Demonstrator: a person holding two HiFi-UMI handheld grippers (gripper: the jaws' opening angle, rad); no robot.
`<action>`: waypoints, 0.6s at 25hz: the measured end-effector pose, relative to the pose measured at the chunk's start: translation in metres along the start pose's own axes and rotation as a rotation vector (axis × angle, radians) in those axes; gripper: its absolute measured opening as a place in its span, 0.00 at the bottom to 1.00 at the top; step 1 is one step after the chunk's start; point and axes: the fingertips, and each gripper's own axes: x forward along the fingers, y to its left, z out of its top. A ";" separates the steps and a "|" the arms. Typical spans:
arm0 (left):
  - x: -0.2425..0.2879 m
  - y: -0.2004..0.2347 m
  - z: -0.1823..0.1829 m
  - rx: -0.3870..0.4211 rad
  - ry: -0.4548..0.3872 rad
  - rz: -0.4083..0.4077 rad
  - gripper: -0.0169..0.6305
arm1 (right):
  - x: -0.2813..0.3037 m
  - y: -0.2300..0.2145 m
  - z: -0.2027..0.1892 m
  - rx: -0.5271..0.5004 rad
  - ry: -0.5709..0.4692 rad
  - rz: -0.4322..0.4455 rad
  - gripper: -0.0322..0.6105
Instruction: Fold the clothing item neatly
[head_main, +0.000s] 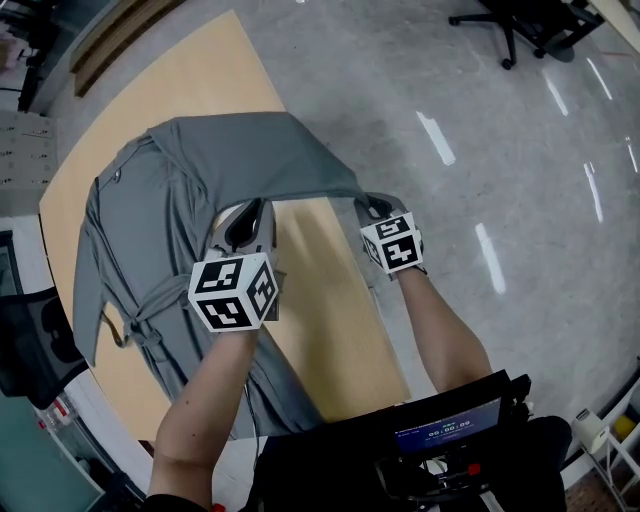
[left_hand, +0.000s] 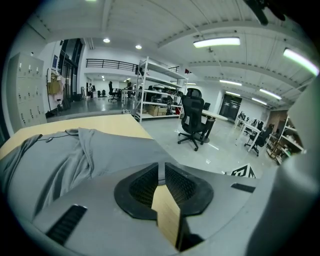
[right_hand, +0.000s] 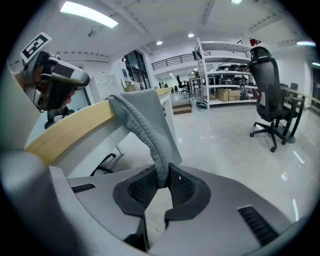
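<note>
A grey garment (head_main: 250, 155) lies spread over a wooden table (head_main: 330, 300), its upper part folded over toward the table's right edge. My left gripper (head_main: 243, 215) is shut on a thin edge of the cloth, and the fabric (left_hand: 75, 160) stretches away ahead of its jaws (left_hand: 161, 175). My right gripper (head_main: 375, 207) hangs just past the table's right edge. It is shut on the garment's thick ribbed hem (right_hand: 145, 120), which drops between its pads (right_hand: 161, 182). The cloth edge runs taut between the two grippers.
The table's right edge (right_hand: 70, 130) sits beside my right gripper, with polished floor (head_main: 500, 150) beyond. A black office chair (head_main: 520, 25) stands far off, seen also as the chair (right_hand: 270, 110). A metal shelving rack (left_hand: 155, 90) and lockers (left_hand: 22, 90) line the room. A screen device (head_main: 450, 430) is below.
</note>
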 end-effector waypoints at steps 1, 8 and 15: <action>-0.002 0.001 0.002 0.000 -0.004 0.001 0.06 | -0.004 -0.006 0.004 -0.005 -0.006 -0.019 0.12; -0.017 0.005 0.020 0.007 -0.046 0.001 0.06 | -0.035 -0.043 0.052 -0.070 -0.058 -0.163 0.11; -0.048 0.022 0.033 -0.018 -0.118 -0.004 0.06 | -0.066 -0.044 0.106 -0.197 -0.067 -0.267 0.11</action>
